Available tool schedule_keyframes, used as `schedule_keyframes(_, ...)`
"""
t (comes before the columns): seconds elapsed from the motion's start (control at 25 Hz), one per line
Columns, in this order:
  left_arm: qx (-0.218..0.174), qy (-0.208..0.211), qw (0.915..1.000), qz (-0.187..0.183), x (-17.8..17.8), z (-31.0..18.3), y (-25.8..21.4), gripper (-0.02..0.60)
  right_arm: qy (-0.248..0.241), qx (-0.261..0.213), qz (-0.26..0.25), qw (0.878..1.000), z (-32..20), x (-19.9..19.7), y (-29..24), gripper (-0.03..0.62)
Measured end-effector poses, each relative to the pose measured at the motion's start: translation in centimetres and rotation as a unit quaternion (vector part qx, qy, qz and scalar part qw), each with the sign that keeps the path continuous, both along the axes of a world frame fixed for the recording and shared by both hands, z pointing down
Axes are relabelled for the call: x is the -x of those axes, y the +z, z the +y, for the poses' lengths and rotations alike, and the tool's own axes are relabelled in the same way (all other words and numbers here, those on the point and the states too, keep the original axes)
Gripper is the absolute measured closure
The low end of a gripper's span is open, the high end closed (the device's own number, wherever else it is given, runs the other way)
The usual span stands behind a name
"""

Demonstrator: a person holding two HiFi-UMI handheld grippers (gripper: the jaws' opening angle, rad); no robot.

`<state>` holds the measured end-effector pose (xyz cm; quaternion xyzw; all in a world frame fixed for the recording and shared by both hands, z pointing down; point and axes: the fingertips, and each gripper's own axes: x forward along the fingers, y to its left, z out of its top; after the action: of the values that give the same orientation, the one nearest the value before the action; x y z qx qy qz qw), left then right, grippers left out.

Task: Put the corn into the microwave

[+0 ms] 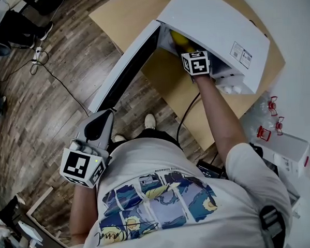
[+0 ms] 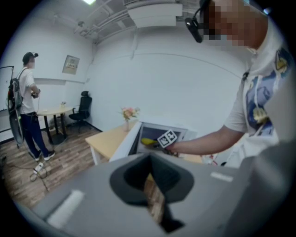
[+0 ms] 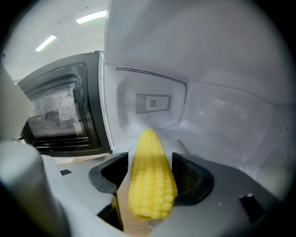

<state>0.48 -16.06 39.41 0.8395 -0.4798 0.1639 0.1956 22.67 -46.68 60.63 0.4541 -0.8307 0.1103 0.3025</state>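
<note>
- At far left, beside the person's hip, the left gripper [image 1: 99,121] hangs well apart from the work, its jaws pressed together on nothing.
- Further right, the door [image 1: 125,65] of the microwave [image 1: 219,21] stands wide open.
- The right gripper [image 1: 188,50] reaches into the cavity, clenched on the corn [image 1: 176,38].
- Placing looks to be in hand. The next move calls for lowering the corn to the cavity floor, releasing it, and backing out clear of the door.
- Only the right gripper view shows both jaws on the corn [image 3: 150,180], tip toward the back wall. The head view gives just a yellow sliver.
</note>
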Motion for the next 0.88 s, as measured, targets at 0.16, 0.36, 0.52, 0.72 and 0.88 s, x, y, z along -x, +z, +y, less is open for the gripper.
schedule_keyframes(0.16, 0.0, 0.007, 1.0, 0.005, 0.2, 0.6, 0.0, 0.572, 0.01, -0.005, 0.002, 1.0, 1.5, -0.6, -0.6, 0.333)
schedule_keyframes(0.36, -0.004, 0.033, 0.9994, 0.011, 0.4, 1.0, -0.2, 0.572, 0.036, -0.011, 0.003, 0.999, 4.0, -1.7, -1.6, 0.332)
schedule_keyframes(0.52, -0.01, 0.068, 0.9975, 0.019, 0.4, 1.7, -0.5, 0.572, 0.064, -0.01, 0.005, 0.998, 6.7, -2.9, -2.2, 0.332)
schedule_keyframes(0.72, -0.016, 0.099, 0.9945, 0.028, 1.6, 3.0, -0.6, 0.572, 0.088, -0.007, 0.003, 0.996, 11.0, -3.2, -2.7, 0.332)
schedule_keyframes(0.88, -0.018, 0.118, 0.9922, 0.036, 2.9, 4.6, -0.6, 0.572, 0.107, -0.005, -0.002, 0.994, 14.6, -2.5, -3.2, 0.332)
